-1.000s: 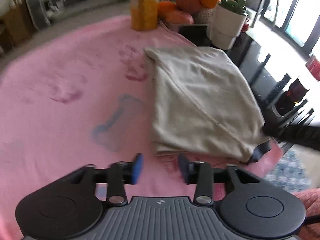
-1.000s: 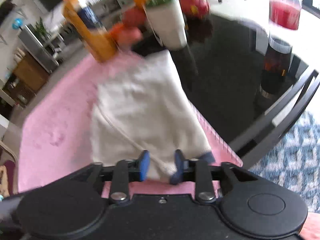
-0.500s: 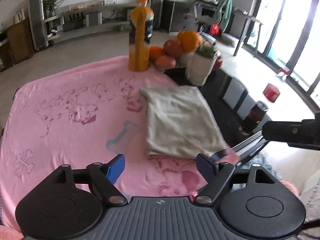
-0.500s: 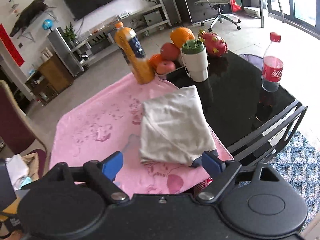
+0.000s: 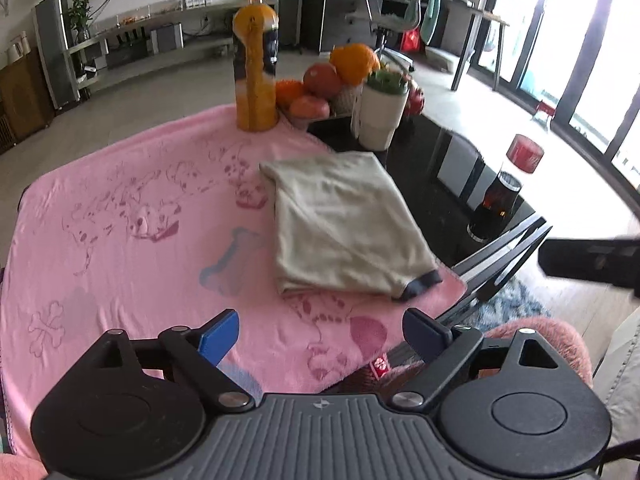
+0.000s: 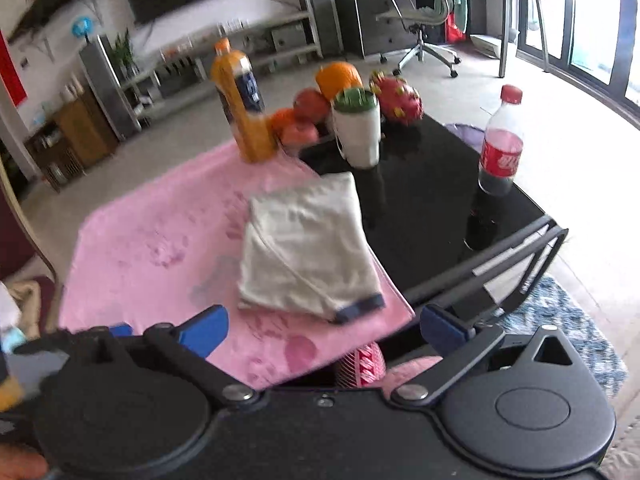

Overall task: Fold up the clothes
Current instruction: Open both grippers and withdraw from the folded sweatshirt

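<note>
Lying on the pink blanket (image 5: 120, 240) is the folded beige cloth (image 5: 340, 224), near the far right edge. Both the left gripper (image 5: 320, 334) and right gripper (image 6: 324, 326) gape wide, holding nothing. Only the right view shows the whole cola bottle (image 6: 500, 140).

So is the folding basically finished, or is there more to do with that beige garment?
It looks nearly finished. The beige garment lies folded into a compact bundle on the pink blanket, with a dark cuff at its near corner. Nothing is in hand: the left gripper and right gripper are both open and clear of the cloth. Whether another fold or tidying is planned, I cannot tell; no other clothes show on the table.
</note>
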A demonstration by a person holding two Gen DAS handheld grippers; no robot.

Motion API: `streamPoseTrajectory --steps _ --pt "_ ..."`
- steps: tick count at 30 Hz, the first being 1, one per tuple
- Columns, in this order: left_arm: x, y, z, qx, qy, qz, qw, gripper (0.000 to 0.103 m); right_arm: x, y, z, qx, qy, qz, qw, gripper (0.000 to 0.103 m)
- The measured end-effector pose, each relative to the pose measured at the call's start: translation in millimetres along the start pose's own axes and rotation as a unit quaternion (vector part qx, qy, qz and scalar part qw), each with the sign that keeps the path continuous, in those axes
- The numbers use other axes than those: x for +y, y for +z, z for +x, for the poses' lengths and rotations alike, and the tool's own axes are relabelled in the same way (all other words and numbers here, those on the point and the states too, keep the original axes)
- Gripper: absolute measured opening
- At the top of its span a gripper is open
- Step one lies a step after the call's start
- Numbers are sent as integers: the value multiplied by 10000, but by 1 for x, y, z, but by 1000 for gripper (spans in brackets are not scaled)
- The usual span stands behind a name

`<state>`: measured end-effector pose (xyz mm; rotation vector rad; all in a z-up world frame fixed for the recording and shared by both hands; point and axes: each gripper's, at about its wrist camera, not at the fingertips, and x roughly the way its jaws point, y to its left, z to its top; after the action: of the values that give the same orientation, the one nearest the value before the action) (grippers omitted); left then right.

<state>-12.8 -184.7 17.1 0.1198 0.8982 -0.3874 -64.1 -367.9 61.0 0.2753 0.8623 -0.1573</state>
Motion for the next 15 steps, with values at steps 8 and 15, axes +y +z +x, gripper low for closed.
streamPoseTrajectory --steps 8,15 --pt "-4 -2 11 155 54 9 9999 93 2 -11 14 180 -154 -163 9996 103" --pt "-8 -3 7 131 70 29 9999 94 -1 -15 13 203 -129 -150 9996 103"
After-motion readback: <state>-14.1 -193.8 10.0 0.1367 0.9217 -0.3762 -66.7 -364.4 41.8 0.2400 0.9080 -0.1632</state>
